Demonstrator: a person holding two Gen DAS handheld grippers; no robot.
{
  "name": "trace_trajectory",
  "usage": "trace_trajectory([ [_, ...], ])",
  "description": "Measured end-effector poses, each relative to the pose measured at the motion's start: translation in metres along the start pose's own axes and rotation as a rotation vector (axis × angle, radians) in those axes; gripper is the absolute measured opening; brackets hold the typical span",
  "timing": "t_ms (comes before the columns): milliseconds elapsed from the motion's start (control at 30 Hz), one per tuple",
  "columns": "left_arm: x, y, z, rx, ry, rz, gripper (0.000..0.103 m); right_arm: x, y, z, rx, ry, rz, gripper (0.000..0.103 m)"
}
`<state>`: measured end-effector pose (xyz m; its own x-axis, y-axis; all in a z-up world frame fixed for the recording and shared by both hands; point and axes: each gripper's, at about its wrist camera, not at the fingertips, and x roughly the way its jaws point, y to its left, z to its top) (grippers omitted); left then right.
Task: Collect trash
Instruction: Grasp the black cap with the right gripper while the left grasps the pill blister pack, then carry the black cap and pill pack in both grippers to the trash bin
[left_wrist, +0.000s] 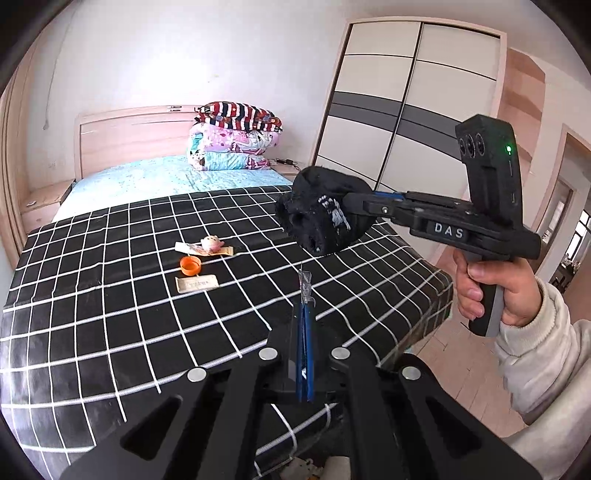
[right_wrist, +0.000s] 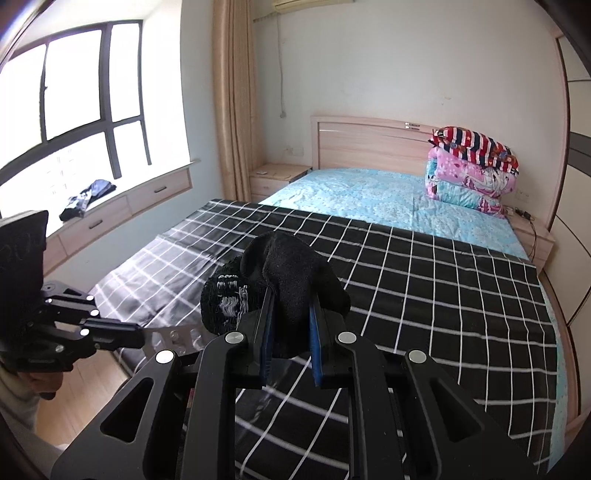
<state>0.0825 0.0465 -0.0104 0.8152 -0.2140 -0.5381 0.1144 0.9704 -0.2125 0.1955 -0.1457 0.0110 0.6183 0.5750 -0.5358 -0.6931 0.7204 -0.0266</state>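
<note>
My right gripper is shut on a black sock with white markings and holds it above the checked cloth; it also shows in the left wrist view, with the right gripper coming in from the right. My left gripper is shut on a thin clear plastic strip above the cloth. In the right wrist view the left gripper holds a clear plastic piece at the left. On the cloth lie an orange cap, a tan wrapper, a pink crumpled piece and a torn packet.
A black-and-white checked cloth covers the foot of a bed with a blue sheet. Folded quilts are stacked by the headboard. A wardrobe stands to the right. A window seat with dark clothes lies left.
</note>
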Motion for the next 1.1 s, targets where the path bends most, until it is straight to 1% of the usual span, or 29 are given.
trace_trajectory([
  [133, -0.005, -0.012, -0.008, 0.018, 0.009, 0.002, 0.001, -0.014, 0.007, -0.01, -0.014, 0.006, 0.003, 0.017],
  [267, -0.011, -0.026, -0.018, 0.036, 0.016, -0.022, 0.001, -0.03, 0.013, -0.025, 0.008, -0.001, 0.012, 0.017],
  [433, -0.011, -0.033, -0.034, 0.029, 0.041, -0.04, 0.001, -0.041, 0.023, -0.051, 0.051, 0.009, 0.038, 0.017],
  [567, -0.003, -0.03, -0.052, -0.023, 0.086, -0.084, 0.001, -0.041, 0.032, -0.074, 0.098, 0.043, 0.072, 0.017],
  [767, 0.008, -0.027, -0.079, -0.07, 0.14, -0.097, 0.001, -0.037, 0.045, -0.099, 0.119, 0.095, 0.106, 0.017],
  [933, 0.01, -0.022, -0.097, -0.103, 0.174, -0.089, 0.001, -0.03, 0.047, -0.12, 0.147, 0.143, 0.118, 0.017],
  [1100, 0.017, -0.019, -0.12, -0.121, 0.239, -0.069, 0.001, -0.025, 0.053, -0.142, 0.168, 0.2, 0.137, 0.017],
])
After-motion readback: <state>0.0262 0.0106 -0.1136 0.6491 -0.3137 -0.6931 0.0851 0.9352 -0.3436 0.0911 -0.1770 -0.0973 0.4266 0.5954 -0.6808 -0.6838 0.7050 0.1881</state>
